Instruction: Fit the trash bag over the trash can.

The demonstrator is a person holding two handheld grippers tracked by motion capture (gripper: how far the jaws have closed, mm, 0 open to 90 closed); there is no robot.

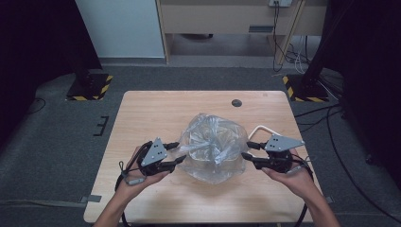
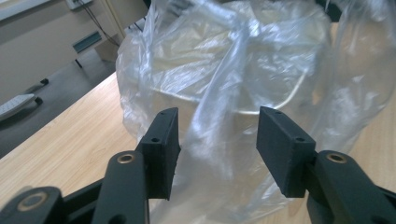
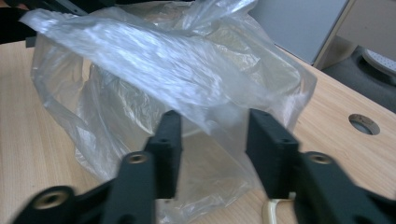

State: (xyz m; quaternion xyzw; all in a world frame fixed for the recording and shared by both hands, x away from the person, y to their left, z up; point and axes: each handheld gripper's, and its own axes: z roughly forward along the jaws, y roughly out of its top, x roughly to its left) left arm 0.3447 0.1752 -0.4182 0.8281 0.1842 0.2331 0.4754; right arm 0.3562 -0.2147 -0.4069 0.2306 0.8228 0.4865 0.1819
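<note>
Plastic bag (image 1: 213,147), clear and crumpled, sits near the middle of the wooden table (image 1: 156,113), a little toward the near edge, with a pale round container (image 2: 261,100) dimly visible through its film. Its top is gathered loosely and leans to the right.

On the bag's left side, the left gripper (image 1: 176,154) is held in the person's left hand (image 1: 135,177), jaws pointing right at the bag. In the left gripper view the two black jaws stand apart with a fold of film running up between them; neither pad presses on it (the film seems to brush past the left one, but I cannot tell for sure).

On the bag's right side, the right gripper (image 1: 248,150) is held in the right hand (image 1: 293,177), jaws pointing left. In the right gripper view its jaws are also apart, the bag's side just beyond and between them, with no pad clamped on the plastic.

White handle (image 1: 261,128), a thin loop, lies on the table just right of the bag, beside the right gripper. Farther off, near the far edge, is a dark round hole (image 1: 237,102) in the tabletop.
</note>
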